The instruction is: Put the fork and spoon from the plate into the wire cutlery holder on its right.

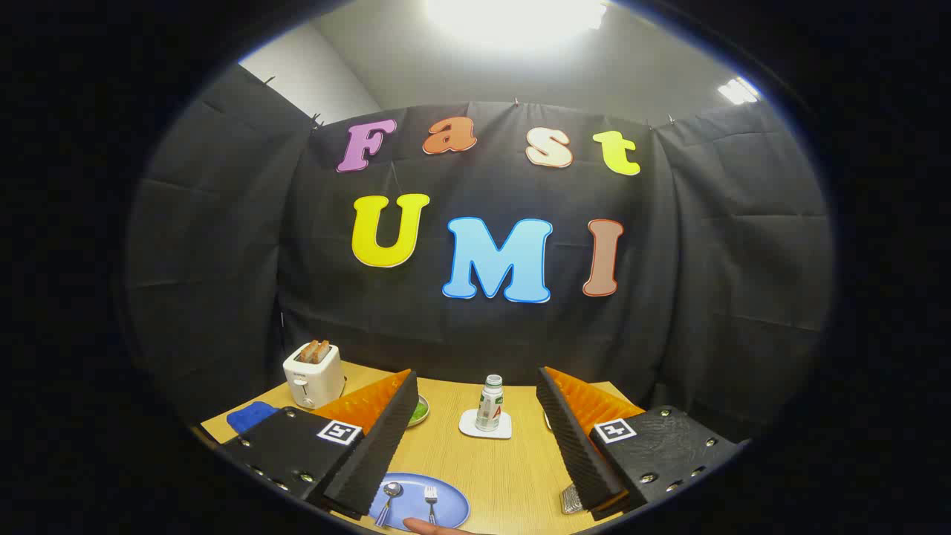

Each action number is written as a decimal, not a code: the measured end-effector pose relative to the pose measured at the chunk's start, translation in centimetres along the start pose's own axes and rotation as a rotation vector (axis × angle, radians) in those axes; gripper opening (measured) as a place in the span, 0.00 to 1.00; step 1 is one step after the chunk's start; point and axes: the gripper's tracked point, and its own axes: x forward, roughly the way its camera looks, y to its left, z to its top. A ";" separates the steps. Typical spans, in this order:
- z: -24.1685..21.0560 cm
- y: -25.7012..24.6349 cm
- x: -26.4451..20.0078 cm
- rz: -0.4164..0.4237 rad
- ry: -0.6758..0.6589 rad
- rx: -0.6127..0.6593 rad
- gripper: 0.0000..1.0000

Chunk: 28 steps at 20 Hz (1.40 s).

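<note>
spoon and fork side by side on blue plate, bottom centre of frame | wire cutlery holder lower right, partly behind right finger | gripper spread wide, nothing held | fingertip at plate's near rim | bottle on coaster centre | toaster left

The gripper has two black fingers with ribbed pads and orange ridged backs — each carries a square black-and-white marker and small silver screws
</note>
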 end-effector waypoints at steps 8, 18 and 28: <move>-0.3 -0.2 -0.2 -0.016 -0.005 0.013 0.98; -2.2 0.2 0.1 0.004 0.038 -0.015 0.98; -6.8 1.9 1.1 0.058 0.174 -0.055 0.98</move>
